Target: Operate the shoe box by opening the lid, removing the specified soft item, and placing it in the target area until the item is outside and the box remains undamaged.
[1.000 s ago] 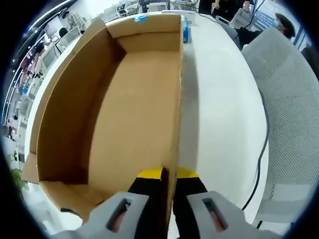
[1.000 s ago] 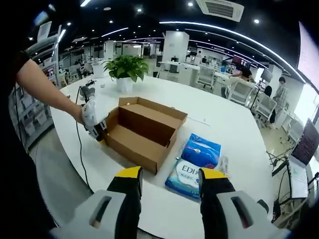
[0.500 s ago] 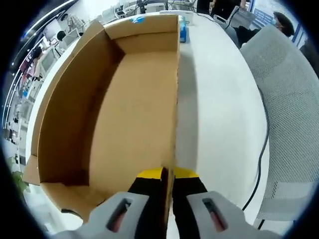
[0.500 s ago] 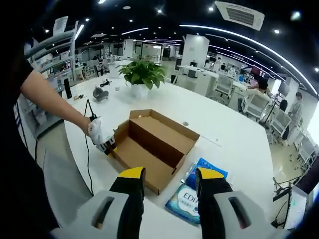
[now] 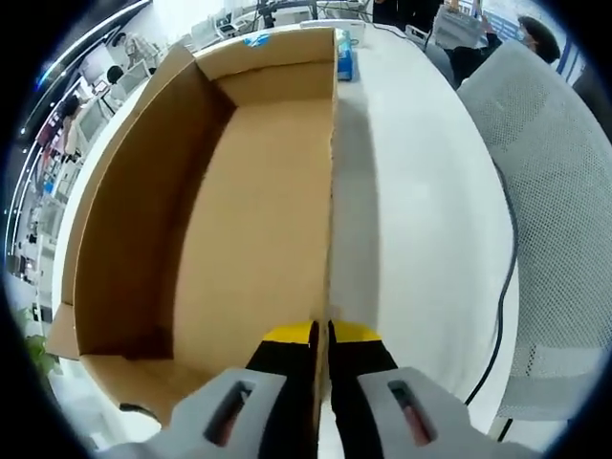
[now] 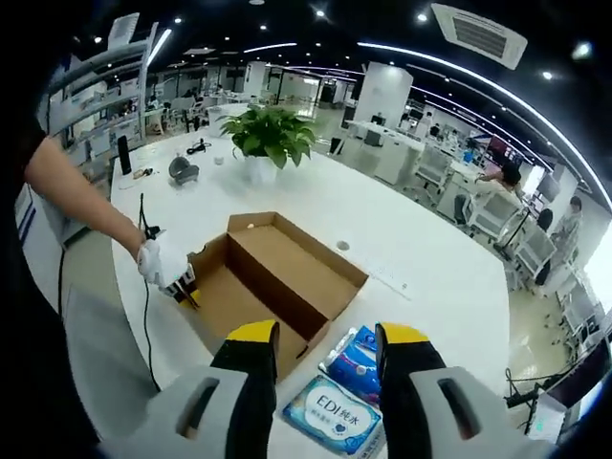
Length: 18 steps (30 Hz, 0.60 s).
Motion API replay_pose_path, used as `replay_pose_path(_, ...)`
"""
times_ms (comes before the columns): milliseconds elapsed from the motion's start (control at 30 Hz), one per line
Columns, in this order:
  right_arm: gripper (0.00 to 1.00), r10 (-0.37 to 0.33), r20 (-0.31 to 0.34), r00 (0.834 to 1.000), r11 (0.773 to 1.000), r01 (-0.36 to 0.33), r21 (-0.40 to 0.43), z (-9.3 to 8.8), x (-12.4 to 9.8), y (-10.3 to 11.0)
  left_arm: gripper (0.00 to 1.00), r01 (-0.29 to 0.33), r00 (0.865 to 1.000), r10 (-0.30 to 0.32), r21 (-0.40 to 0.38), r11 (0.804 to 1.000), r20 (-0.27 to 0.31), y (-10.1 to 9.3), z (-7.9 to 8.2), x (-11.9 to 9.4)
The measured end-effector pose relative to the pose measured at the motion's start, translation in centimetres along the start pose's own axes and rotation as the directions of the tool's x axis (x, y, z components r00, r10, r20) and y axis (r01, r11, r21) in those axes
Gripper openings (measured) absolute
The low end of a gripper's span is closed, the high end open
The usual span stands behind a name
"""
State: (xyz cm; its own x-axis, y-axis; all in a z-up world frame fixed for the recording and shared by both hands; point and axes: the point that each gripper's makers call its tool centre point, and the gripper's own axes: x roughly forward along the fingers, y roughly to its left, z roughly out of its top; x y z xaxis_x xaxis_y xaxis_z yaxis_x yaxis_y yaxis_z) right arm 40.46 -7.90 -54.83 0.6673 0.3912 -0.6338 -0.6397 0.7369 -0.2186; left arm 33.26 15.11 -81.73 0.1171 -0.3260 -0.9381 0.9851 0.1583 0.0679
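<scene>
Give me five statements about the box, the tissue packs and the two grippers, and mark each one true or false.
1. The left gripper is shut on a wall of the cardboard box. True.
2. The right gripper holds a tissue pack. False: it is open and holds nothing.
3. The blue tissue packs lie on the white table outside the box. True.
4. The box is closed. False: it stands open.
5. A potted plant stands inside the box. False: it stands on the table beyond it.
</scene>
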Motion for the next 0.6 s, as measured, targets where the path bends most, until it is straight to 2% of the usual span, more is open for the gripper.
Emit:
replay_pose_path(133, 0.27, 0.007, -0.015, 1.000, 1.000, -0.007, -0.005, 0.2, 1.5, -0.3, 0.03, 0.000, 1.000, 0.000, 0.016, 1.000, 0.003, -0.1, 0.0, 0.0)
replay_pose_path(167, 0.28, -0.006, -0.013, 1.000, 0.999, 0.006, 0.035, 0.4, 1.8, -0.6, 0.03, 0.000, 1.000, 0.000, 0.019, 1.000, 0.005, -0.1, 0.0, 0.0)
replay_pose_path(200, 0.29, -0.001, -0.014, 1.000, 0.993, 0.003, 0.117, 0.6, 2.1, -0.7, 0.03, 0.001, 1.000, -0.001, 0.019, 1.000, 0.006, -0.1, 0.1, 0.0)
replay_pose_path(267, 0.33, -0.007, 0.002, 1.000, 0.982, 0.006, 0.191, 1.2, 2.6, -1.3, 0.03, 0.003, 1.000, -0.003, 0.014, 1.000, 0.005, -0.1, 0.1, 0.1)
replay_pose_path(400, 0.36, -0.024, 0.028, 0.999, 0.959, 0.015, 0.283, 2.1, 4.1, -3.2, 0.03, 0.003, 1.000, -0.003, 0.010, 1.000, 0.005, -0.1, 0.2, 0.1)
replay_pose_path(433, 0.37, -0.039, 0.040, 0.998, 0.942, 0.024, 0.335, 2.4, 4.7, -4.0, 0.03, 0.003, 1.000, -0.003, 0.007, 1.000, 0.006, -0.1, 0.2, 0.1)
replay_pose_path(467, 0.37, -0.081, 0.029, 0.996, 0.933, 0.066, 0.353, 2.2, 4.9, -4.9, 0.03, 0.001, 1.000, -0.001, 0.006, 1.000, 0.006, -0.1, 0.2, 0.2)
replay_pose_path(533, 0.37, -0.137, -0.010, 0.991, 0.928, 0.132, 0.349, 1.8, 5.4, -6.2, 0.03, -0.003, 1.000, 0.003, 0.012, 1.000, 0.009, -0.2, 0.2, 0.2)
replay_pose_path(600, 0.38, -0.135, -0.014, 0.991, 0.924, 0.131, 0.359, 1.9, 6.0, -6.4, 0.03, -0.005, 1.000, 0.005, 0.017, 1.000, 0.011, -0.1, 0.2, 0.2)
